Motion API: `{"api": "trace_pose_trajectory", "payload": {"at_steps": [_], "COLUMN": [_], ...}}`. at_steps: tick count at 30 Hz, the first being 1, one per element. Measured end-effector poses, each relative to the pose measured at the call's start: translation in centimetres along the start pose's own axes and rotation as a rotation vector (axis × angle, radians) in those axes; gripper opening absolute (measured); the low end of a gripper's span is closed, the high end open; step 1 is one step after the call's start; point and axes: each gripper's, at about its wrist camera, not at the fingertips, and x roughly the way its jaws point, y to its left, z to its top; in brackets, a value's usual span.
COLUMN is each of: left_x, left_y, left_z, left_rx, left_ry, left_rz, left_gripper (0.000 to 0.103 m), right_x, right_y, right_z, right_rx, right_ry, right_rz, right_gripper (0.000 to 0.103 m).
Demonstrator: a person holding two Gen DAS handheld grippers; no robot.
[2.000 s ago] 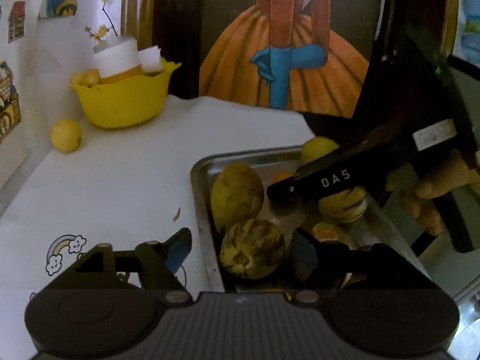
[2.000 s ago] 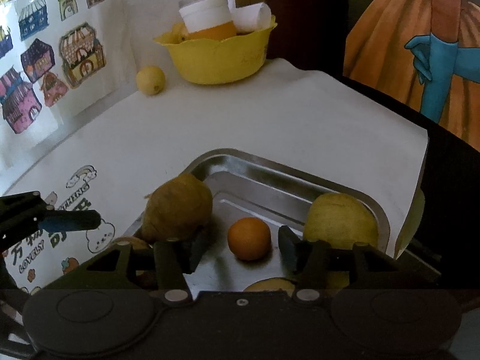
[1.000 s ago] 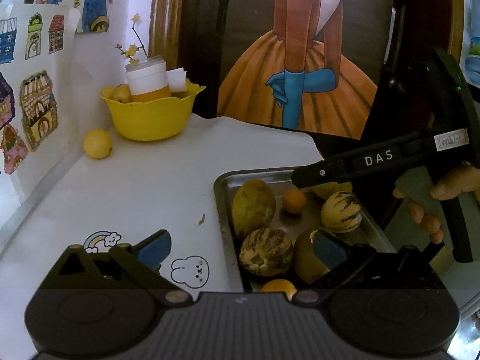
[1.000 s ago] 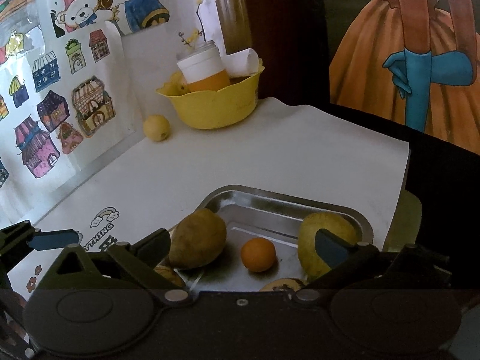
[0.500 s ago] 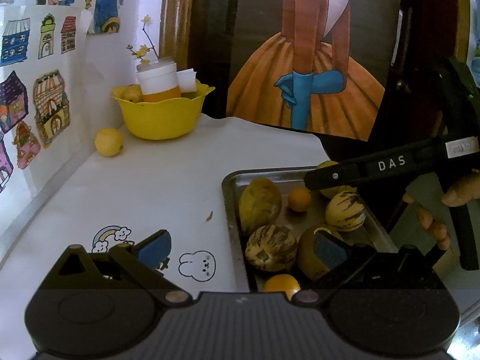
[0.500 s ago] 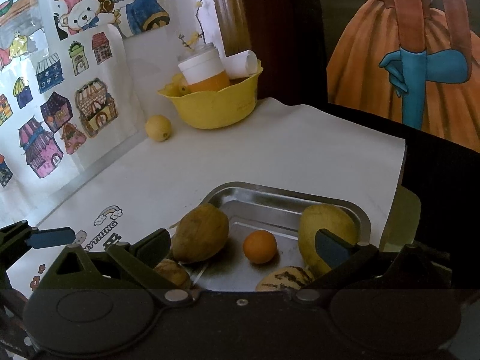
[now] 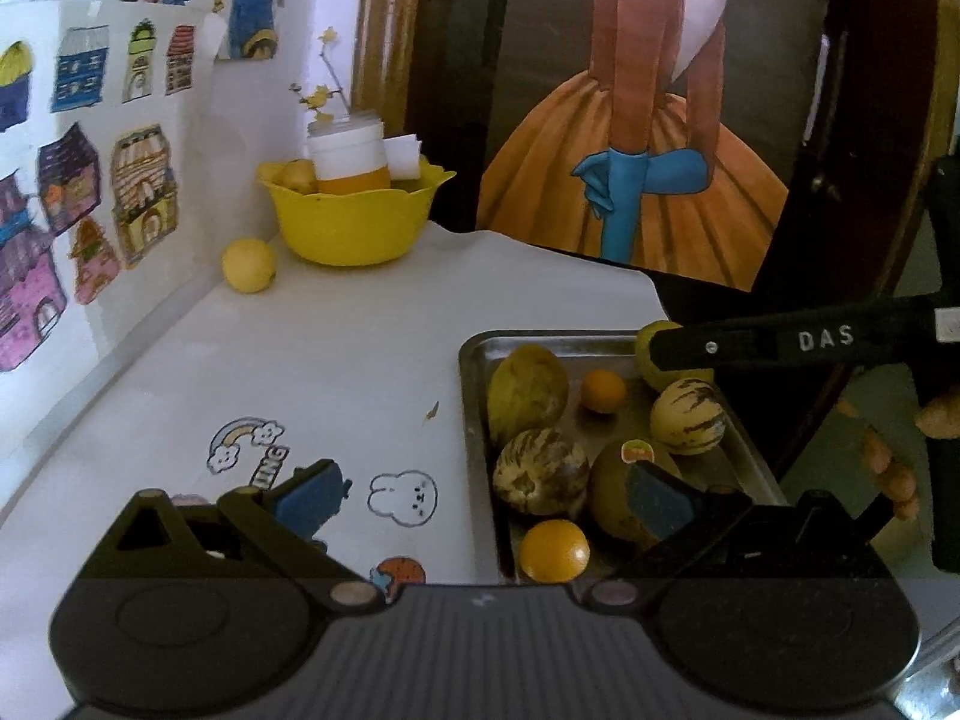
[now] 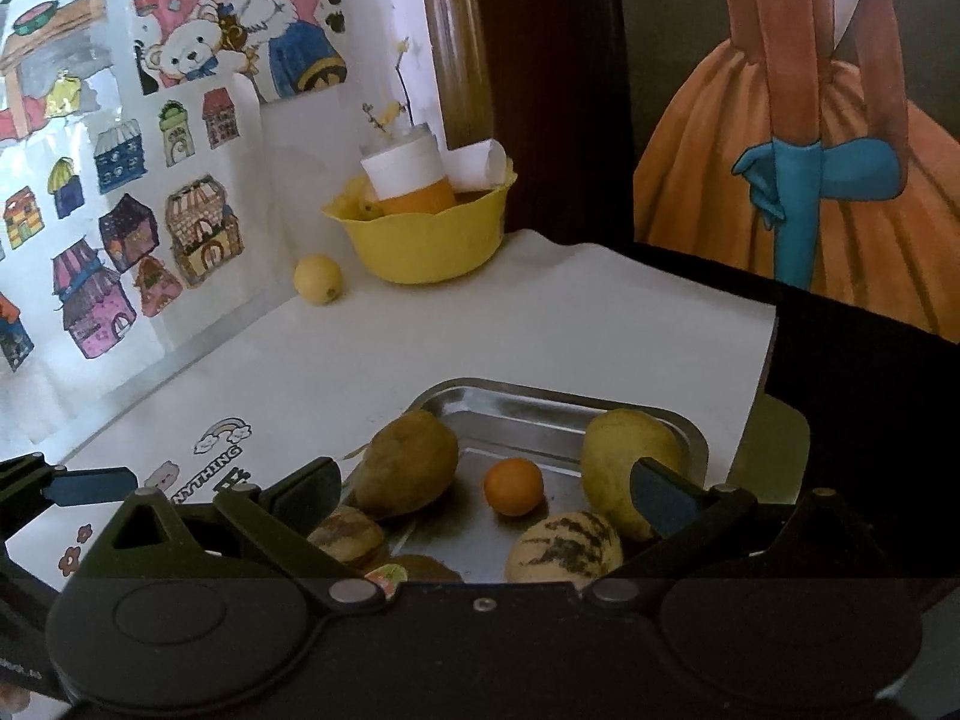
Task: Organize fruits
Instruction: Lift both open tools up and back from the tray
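Left gripper [image 7: 480,495]: spread wide, holding nothing, hovering low over the left rim of the tray; one blue pad above the tabletop, the other above the fruit.
Right gripper [image 8: 480,495]: spread wide, empty, poised above the tray; seen from the left wrist view as a long black finger marked "DAS" reaching over the far right corner.
Hand [image 7: 894,450]: fingers wrapped round the right gripper's handle, at the right edge of the left wrist view.
Metal tray [image 7: 474,360]: rectangular, shiny, at the near right edge of the tabletop.
Fruit in tray: small orange [image 7: 603,391] near the middle; large brownish-yellow fruit [image 7: 527,393] against the left wall; two striped melons [image 7: 540,471] [image 7: 687,417]; yellow-green fruit [image 8: 630,450] in the far right corner; stickered fruit [image 7: 624,480] and a second orange [image 7: 553,551] at the near end.
Tabletop [image 7: 336,348]: white cover with cartoon rainbow and bunny prints.
Yellow bowl [image 7: 354,222]: far left corner, well apart from the tray, holding a white-and-orange container and small yellow fruit.
Lemon [image 7: 248,264]: loose on the tabletop just beside the bowl.
Background: house stickers on the left wall; painted orange gown with a blue glove behind.
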Motion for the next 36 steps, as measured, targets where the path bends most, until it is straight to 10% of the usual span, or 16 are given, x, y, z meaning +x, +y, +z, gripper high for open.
{"api": "trace_pose_trajectory", "payload": {"at_steps": [18, 36], "left_x": [-5.4, -11.2], "left_y": [1.2, 2.2], "left_z": [-4.1, -7.9], "left_rx": [-0.180, -0.154], "left_ry": [-0.078, -0.218], "left_rz": [0.051, 0.136], "left_gripper": [0.102, 0.103], "right_x": [-6.5, -11.8], "right_y": [3.8, 9.8], "right_z": [-4.6, -10.9], "right_rx": [-0.078, -0.139], "right_ry": [-0.149, -0.283], "right_rz": [-0.092, -0.187], "right_gripper": [0.102, 0.102]}}
